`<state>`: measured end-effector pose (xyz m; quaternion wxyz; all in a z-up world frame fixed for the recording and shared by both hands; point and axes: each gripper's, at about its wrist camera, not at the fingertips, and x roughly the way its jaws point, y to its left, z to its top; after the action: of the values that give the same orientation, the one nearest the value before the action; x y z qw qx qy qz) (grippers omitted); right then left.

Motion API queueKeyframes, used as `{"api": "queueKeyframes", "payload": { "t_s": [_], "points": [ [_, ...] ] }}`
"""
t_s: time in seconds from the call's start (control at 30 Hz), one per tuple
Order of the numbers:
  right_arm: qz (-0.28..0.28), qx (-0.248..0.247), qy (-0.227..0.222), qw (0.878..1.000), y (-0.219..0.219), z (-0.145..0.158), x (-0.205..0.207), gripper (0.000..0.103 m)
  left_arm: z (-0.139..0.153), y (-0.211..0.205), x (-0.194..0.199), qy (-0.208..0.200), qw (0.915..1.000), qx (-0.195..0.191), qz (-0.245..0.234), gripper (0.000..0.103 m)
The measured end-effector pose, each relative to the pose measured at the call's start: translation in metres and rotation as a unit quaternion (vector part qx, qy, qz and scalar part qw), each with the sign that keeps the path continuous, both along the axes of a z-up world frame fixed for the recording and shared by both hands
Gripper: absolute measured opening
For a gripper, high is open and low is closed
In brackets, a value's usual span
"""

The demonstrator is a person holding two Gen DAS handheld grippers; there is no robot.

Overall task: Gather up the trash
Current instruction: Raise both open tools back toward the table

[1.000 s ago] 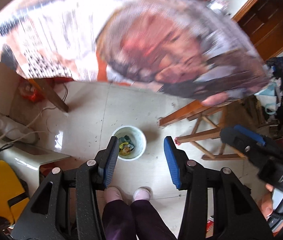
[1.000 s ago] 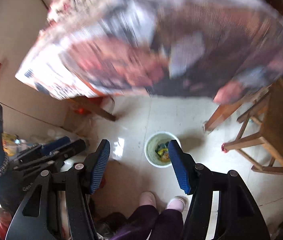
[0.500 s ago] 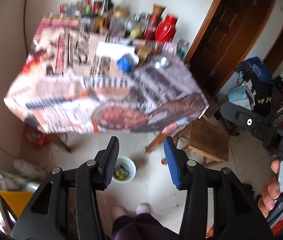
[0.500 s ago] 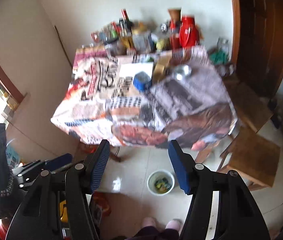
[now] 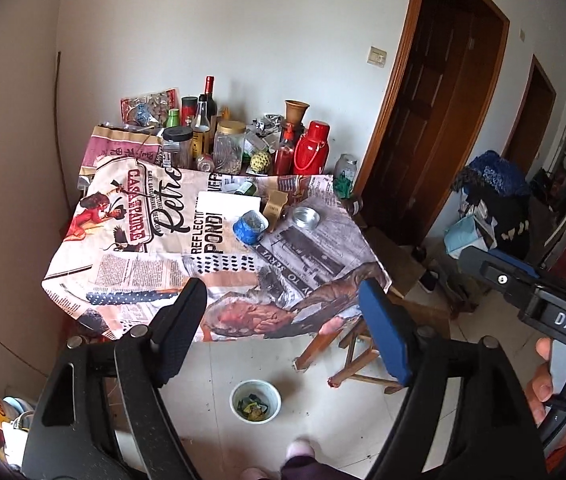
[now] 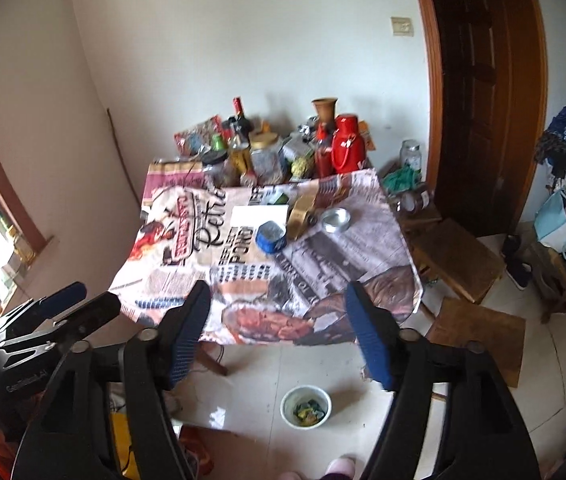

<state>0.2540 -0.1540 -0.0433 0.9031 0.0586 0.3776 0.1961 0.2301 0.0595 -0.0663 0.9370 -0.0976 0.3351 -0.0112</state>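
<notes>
Trash bucket (image 5: 255, 401) sat at six o'clock below both downward-tilted grippers, left (image 5: 283, 332) and right (image 6: 279, 332), whose jaws had just been widening, empty.

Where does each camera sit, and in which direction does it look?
Left wrist: on the left gripper, above the floor, tilted down at the table; jaws open and empty, having just opened; the right gripper, a hand and slippers show.
Right wrist: on the right gripper, same downward tilt; jaws open and empty, having just opened; the left gripper shows at left.
Shared: the table, blue can, red thermos, white trash bucket.
</notes>
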Motion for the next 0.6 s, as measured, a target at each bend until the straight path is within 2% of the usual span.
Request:
{"api": "queueKeyframes", "payload": {
  "t_s": [0.07,0.17,0.33,0.6],
  "points": [
    [-0.016,0.000,-0.009,1.000,-0.005,0.004,0.004,0.081,0.001,0.000,0.008,-0.003,1.0000,0.000,0.003,0.087],
    [-0.032,0.002,-0.014,0.999,-0.012,0.005,0.012,0.082,0.000,0.000,0.020,-0.008,0.9999,0.010,0.008,0.088],
    [-0.039,0.004,-0.010,0.999,-0.022,-0.004,0.046,0.082,-0.010,-0.001,0.058,0.006,0.9997,0.016,0.016,0.088],
    [-0.028,0.007,0.001,1.000,-0.042,-0.015,0.135,0.082,-0.022,-0.016,0.168,0.039,0.9988,0.010,0.028,0.088]
  ]
}}
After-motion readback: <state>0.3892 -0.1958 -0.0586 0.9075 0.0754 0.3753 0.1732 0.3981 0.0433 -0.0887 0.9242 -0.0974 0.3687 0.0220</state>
